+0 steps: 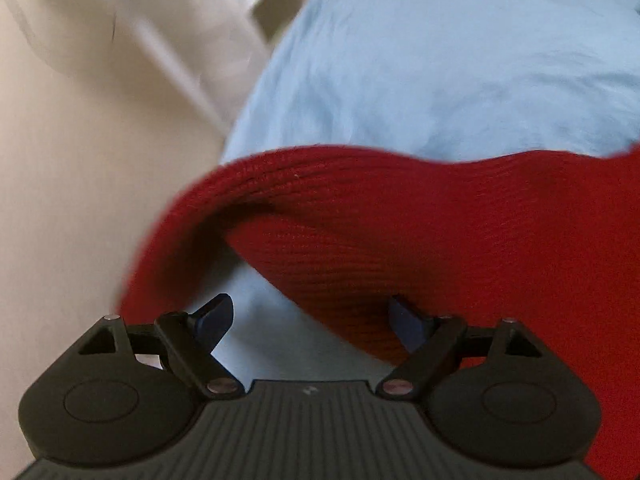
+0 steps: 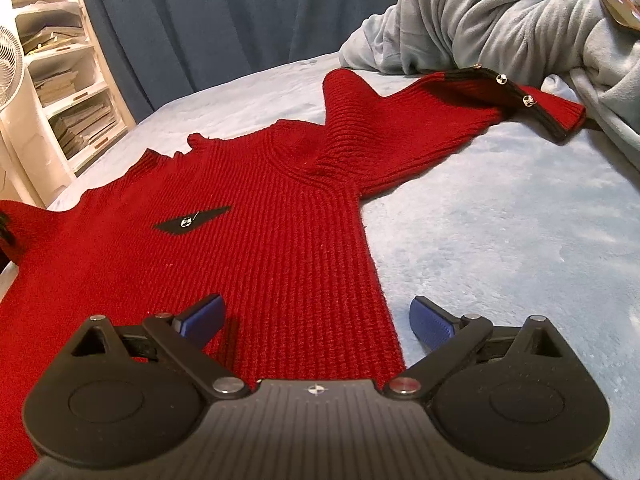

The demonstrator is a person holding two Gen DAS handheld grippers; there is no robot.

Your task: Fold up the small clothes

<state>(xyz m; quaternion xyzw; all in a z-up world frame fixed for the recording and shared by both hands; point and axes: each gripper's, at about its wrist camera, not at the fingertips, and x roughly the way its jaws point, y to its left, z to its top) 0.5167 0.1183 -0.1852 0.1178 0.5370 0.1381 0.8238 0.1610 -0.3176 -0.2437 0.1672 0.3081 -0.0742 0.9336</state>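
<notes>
A red knit sweater (image 2: 260,232) lies spread on a light blue bed sheet (image 2: 500,248), with a black patch (image 2: 192,221) on its chest. Its right sleeve (image 2: 440,120) reaches back to a cuff with a black, studded band (image 2: 516,92). My right gripper (image 2: 318,318) is open, low over the sweater's lower right edge, one finger over knit and one over sheet. In the left wrist view a curled edge of the sweater (image 1: 400,232) hangs close in front of my left gripper (image 1: 312,316), which is open with sheet (image 1: 440,60) showing between its fingers.
A rumpled grey-blue blanket (image 2: 500,20) lies at the back right with a phone (image 2: 620,6) on it. A dark blue curtain (image 2: 224,12) hangs behind the bed. White shelves (image 2: 68,80) and a fan (image 2: 8,64) stand at left. A beige surface (image 1: 80,160) lies left of the bed.
</notes>
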